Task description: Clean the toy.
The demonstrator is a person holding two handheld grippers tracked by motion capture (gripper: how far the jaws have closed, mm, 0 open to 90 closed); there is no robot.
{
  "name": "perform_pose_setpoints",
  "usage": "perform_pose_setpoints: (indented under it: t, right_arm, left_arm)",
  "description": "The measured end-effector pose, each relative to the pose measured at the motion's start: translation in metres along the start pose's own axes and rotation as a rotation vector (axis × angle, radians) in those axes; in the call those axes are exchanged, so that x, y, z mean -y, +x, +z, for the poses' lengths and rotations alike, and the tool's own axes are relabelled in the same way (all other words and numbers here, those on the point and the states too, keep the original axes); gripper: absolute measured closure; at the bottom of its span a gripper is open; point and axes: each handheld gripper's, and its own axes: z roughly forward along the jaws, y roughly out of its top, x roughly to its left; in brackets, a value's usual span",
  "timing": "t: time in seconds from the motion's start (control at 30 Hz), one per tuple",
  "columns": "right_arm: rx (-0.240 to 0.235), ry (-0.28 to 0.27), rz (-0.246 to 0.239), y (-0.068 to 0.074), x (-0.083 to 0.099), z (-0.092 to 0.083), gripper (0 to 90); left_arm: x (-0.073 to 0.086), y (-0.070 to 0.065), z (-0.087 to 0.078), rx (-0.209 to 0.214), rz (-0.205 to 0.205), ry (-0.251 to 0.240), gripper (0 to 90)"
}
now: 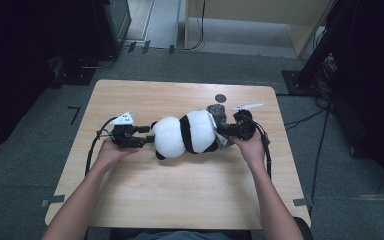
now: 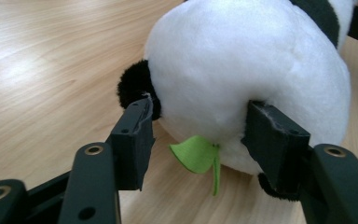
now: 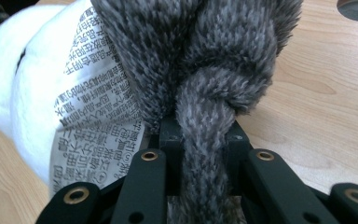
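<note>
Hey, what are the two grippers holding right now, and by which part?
The right gripper is shut on the grey knotted scarf, just below its knot. The left gripper clasps the plush panda across its white head end.

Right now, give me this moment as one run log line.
left gripper: jaws against panda plush head, green leaf between | right gripper: shut on grey knitted scarf | printed tag hanging | wooden table

Plush panda point(image 1: 186, 132) on its side mid-table, grey scarf point(image 3: 205, 70) knotted.
</note>
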Motion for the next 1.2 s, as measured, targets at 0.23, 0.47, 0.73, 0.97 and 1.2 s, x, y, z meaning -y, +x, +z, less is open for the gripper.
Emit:
perform_pose_setpoints:
  t: [0.23,0.47,0.73,0.97,1.2]
  right_arm:
    - [-0.024,0.007,-0.035,-0.001,-0.004,0.004,78.2]
    - [-0.022,-0.006,-0.038,0.001,-0.005,0.008,78.6]
    - [-0.005,-0.012,-0.037,0.009,-0.011,0.017,78.7]
    - [-0.001,-0.028,-0.022,0.009,-0.009,0.018,78.5]
    - [0.008,-0.036,-0.005,0.004,-0.01,0.013,77.1]
  left_arm:
    - [0.004,-0.008,0.006,0.005,0.076,-0.031,28.1]
    - [0.007,-0.016,0.014,0.101,0.134,-0.032,18.9]
    - [0.01,-0.037,0.034,0.276,0.165,0.007,3.8]
    - [0.01,-0.042,0.034,0.321,0.176,0.013,14.2]
    - [0.001,-0.054,0.024,0.28,0.206,0.05,42.3]
